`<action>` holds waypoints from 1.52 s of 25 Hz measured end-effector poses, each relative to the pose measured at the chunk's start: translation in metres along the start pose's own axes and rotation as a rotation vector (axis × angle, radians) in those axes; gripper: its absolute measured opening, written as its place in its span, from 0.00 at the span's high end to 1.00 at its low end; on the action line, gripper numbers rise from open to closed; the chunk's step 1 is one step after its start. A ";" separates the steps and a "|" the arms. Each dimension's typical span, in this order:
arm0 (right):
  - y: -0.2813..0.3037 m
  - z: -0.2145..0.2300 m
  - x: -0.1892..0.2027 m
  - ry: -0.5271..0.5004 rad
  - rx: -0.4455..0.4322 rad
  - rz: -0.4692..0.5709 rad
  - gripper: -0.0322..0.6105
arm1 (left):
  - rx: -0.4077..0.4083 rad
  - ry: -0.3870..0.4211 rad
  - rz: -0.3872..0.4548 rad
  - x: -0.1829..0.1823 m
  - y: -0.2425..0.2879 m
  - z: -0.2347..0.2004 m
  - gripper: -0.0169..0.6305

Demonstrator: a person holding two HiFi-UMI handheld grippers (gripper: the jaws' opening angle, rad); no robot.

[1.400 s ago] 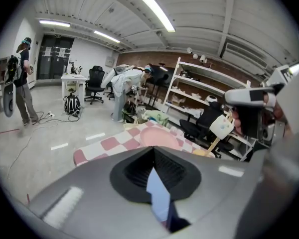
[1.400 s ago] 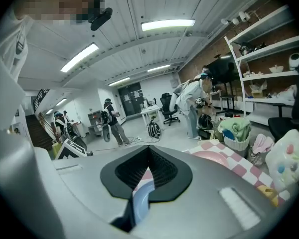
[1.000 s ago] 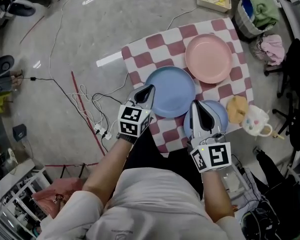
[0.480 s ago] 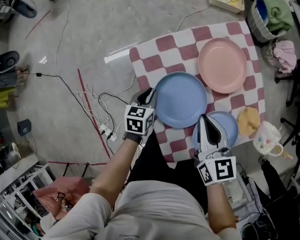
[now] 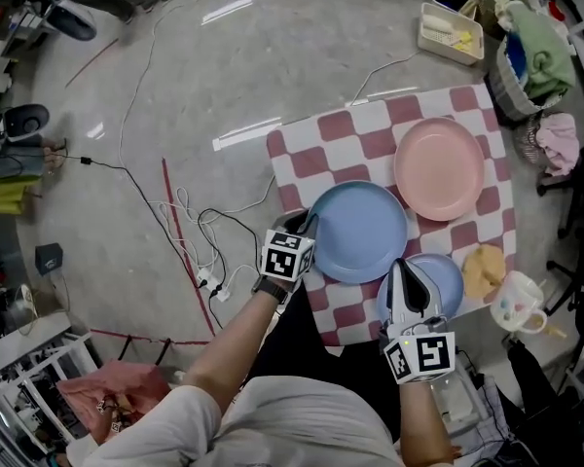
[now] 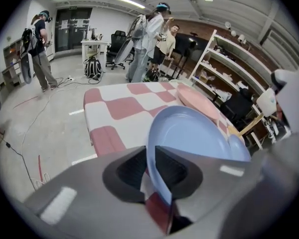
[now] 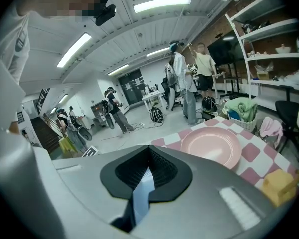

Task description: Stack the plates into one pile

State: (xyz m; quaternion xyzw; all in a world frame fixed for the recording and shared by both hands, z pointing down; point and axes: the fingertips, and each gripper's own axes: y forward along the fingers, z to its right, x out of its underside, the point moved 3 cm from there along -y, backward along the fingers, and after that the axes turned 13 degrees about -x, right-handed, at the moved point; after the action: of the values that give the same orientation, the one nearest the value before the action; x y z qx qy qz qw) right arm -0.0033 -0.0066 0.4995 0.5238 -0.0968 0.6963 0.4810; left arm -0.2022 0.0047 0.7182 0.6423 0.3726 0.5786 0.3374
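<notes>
We logged the left gripper [image 5: 304, 225] pinching the near-left rim of the large round blue plate [image 5: 360, 232], and the right gripper [image 5: 401, 270] clamped on the small round blue plate [image 5: 444, 275] just beside it on the checked surface [image 5: 316, 163]. The round pink plate [image 5: 439, 168] lay beyond both, nearer the right gripper.

The floor [image 5: 175, 86] was grey polished concrete, glinting where the ceiling tube lights [image 7: 162, 5] struck it — black and white cables [image 5: 219, 212] trailed across it beside a red line [image 5: 182, 232]. White shelving [image 6: 205, 54] ran along a brick wall [image 6: 204, 31]. Farther back stood a white table [image 6: 92, 43], a black office chair [image 6: 118, 38] and dark double doors [image 6: 72, 26] — people [image 6: 149, 39] stood about there
</notes>
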 end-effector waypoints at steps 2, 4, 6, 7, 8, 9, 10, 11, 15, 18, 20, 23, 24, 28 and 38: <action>-0.001 0.000 0.001 0.003 0.006 -0.004 0.94 | -0.008 0.010 -0.026 0.004 0.004 -0.001 0.92; -0.001 0.000 -0.001 0.003 0.013 -0.001 0.94 | 0.002 0.014 -0.040 0.005 0.007 -0.002 0.92; -0.001 0.001 -0.004 0.000 0.019 0.003 0.94 | 0.012 0.007 -0.041 0.005 0.009 -0.002 0.92; -0.001 0.002 -0.005 0.000 0.023 0.006 0.94 | 0.015 -0.003 -0.038 0.004 0.010 -0.003 0.92; -0.001 0.004 -0.005 0.003 0.028 0.009 0.94 | 0.018 -0.020 -0.035 0.003 0.010 -0.004 0.92; -0.002 0.005 -0.004 0.007 0.033 0.011 0.94 | 0.025 -0.047 -0.035 0.002 0.011 -0.005 0.92; -0.003 0.006 -0.003 0.011 0.038 0.011 0.94 | 0.035 -0.080 -0.037 0.002 0.011 -0.006 0.92; -0.004 0.007 -0.002 0.015 0.042 0.011 0.94 | 0.047 -0.114 -0.040 0.003 0.010 -0.007 0.92; -0.007 0.007 0.000 0.021 0.050 0.011 0.94 | 0.103 -0.208 -0.035 0.003 0.007 -0.007 0.94; -0.008 0.008 0.001 0.028 0.057 0.016 0.94 | 0.138 -0.263 -0.027 -0.001 0.003 -0.007 0.94; -0.008 0.008 -0.001 0.027 0.057 0.017 0.94 | 0.153 -0.298 -0.021 -0.004 -0.001 -0.008 0.94; -0.010 0.007 -0.003 0.026 0.056 0.023 0.94 | 0.183 -0.296 -0.013 -0.011 -0.010 -0.004 0.94; -0.012 0.007 -0.004 0.027 0.056 0.027 0.94 | 0.190 -0.294 -0.011 -0.015 -0.013 -0.002 0.94; -0.017 0.008 -0.013 0.024 0.059 0.044 0.94 | 0.200 -0.306 -0.001 -0.029 -0.025 0.005 0.94; -0.048 0.022 -0.035 0.023 0.079 0.097 0.94 | 0.222 -0.285 0.024 -0.078 -0.028 0.049 0.93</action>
State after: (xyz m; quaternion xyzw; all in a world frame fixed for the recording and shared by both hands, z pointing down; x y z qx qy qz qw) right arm 0.0468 -0.0155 0.4628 0.5289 -0.0889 0.7282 0.4268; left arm -0.1600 -0.0495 0.6509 0.7555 0.3749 0.4409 0.3070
